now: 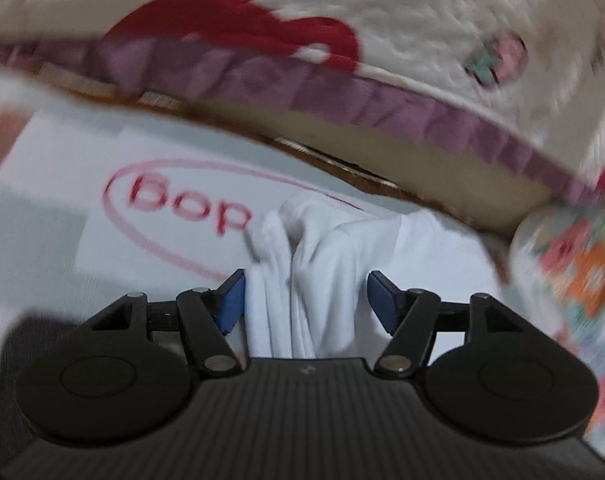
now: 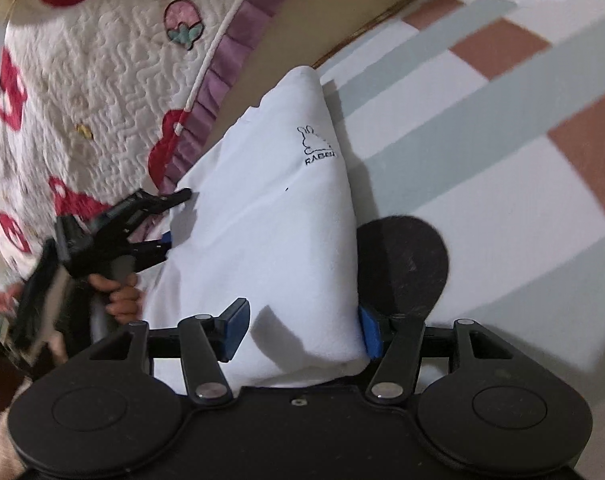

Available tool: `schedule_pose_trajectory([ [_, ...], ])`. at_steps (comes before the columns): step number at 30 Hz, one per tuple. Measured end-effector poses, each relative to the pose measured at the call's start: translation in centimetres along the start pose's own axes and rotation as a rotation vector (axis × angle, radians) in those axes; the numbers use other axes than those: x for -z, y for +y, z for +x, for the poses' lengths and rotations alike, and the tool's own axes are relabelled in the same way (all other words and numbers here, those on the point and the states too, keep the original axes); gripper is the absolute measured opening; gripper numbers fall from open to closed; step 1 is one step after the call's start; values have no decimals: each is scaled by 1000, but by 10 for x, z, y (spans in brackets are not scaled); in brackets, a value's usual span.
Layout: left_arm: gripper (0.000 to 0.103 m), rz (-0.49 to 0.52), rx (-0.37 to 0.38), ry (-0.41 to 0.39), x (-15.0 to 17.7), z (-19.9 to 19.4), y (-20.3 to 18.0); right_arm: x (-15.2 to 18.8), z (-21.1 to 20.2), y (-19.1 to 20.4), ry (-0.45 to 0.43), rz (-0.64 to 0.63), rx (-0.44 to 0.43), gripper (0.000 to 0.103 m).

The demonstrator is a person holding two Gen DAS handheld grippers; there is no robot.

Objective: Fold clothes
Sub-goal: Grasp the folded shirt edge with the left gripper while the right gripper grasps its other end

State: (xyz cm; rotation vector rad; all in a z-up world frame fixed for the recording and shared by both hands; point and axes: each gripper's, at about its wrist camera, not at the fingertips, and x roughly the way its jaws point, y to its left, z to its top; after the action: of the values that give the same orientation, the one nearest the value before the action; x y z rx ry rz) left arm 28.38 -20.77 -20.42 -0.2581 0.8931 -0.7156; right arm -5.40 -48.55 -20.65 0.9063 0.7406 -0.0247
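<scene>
White garment (image 2: 262, 220), folded on the checked bed sheet (image 2: 482, 128), lies bunched between the released right tongs (image 2: 302, 330) and the released left tongs (image 1: 306, 300), whose view alone shows its red print at 10 o'clock.

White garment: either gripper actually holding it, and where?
No. White garment lies between the open pads of left gripper and right gripper; neither clamps it.

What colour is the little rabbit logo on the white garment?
Dark, navy or black, outline rabbit logo on the white garment, clearest in the right wrist view.
</scene>
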Motion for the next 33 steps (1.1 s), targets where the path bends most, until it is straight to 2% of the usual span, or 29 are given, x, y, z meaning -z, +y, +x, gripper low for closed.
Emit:
schedule_pose_trajectory([
  [1, 62, 49, -16, -5, -1, 3, -6, 0, 1, -1, -5, 17, -12, 65],
  [2, 54, 77, -15, -4, 0, 6, -10, 0, 2, -2, -10, 35, -23, 65],
  [3, 26, 104, -13, -2, 1, 8, -13, 1, 2, -3, -17, 44, -29, 65],
  [5, 21, 136, 10, -32, 3, 5, -18, 2, 3, 3, -26, 6, -8, 48],
  [6, 21, 161, 4, -63, 5, 1, -22, 3, 2, 10, -33, -46, 15, 23],
  [9, 20, 323, -28, -151, 5, -26, -55, 0, -8, 30, -85, -154, 31, 20],
  [10, 20, 335, -14, -173, 4, -35, -63, -3, -14, 38, -102, -176, 43, 19],
  [13, 19, 282, 85, -201, 6, -74, -79, -19, -33, 57, -153, -242, 93, 18],
  [16, 20, 351, 157, -199, 27, -118, -103, -37, -53, 75, -202, -308, 150, 18],
  [17, 21, 386, 114, -179, 36, -123, -110, -43, -54, 75, -209, -344, 199, 18],
  [19, 21, 316, 94, -77, 47, -112, -103, -54, -53, 65, -207, -377, 284, 19],
  [21, 21, 161, 76, 65, 51, -87, -80, -63, -49, 47, -188, -367, 350, 19],
  [22, 21, 83, 66, 136, 53, -75, -68, -63, -45, 38, -185, -343, 345, 21],
  [23, 21, 45, 35, 154, 55, -69, -58, -62, -42, 28, -183, -317, 338, 22],
  [26, 22, -63, 82, 179, 52, -66, -39, -51, -41, 11, -233, -212, 309, 25],
  [28, 23, -71, 79, 181, 54, -66, -39, -46, -43, 2, -252, -153, 280, 35],
  [33, 23, -55, 38, 167, 58, -66, -40, -43, -44, -12, -253, -60, 262, 45],
])
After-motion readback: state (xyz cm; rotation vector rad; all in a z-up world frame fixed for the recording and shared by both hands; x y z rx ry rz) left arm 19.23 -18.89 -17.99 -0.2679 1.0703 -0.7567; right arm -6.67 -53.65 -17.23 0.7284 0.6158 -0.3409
